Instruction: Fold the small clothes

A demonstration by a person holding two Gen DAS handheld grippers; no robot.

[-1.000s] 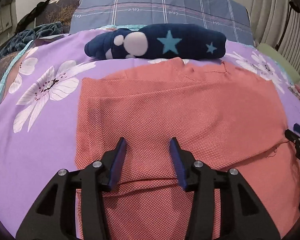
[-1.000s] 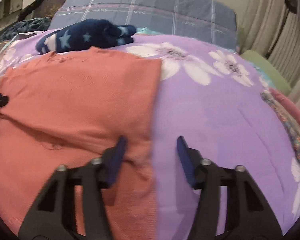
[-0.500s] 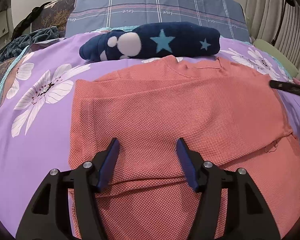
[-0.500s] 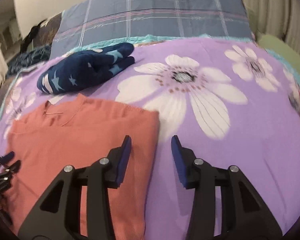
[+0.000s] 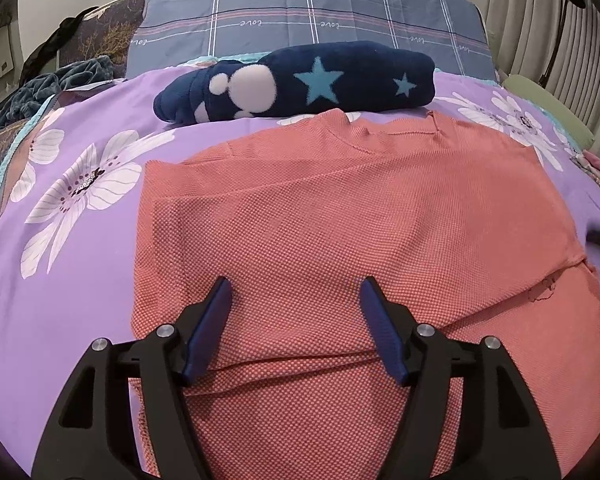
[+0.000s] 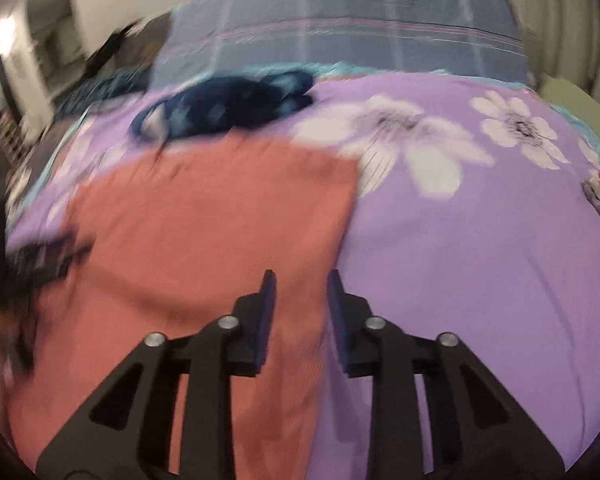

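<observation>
Purple floral bedspread point(image 5: 80, 280) — plaid pillow point(image 5: 300, 12) at its head.

The only readable text is the word "love", in small white cursive, repeated along a thin white line that runs across the blue plaid pillow point(image 5: 308, 12) at the head of the bed. In the left wrist view it can be made out 5 times: near the pillow's left edge, twice toward the middle, and twice toward the right. From this side the lettering reads upside down. In the right wrist view the same pillow point(image 6: 340, 28) is too blurred for any writing to be read. No other labels, brands or numbers can be read.
</observation>
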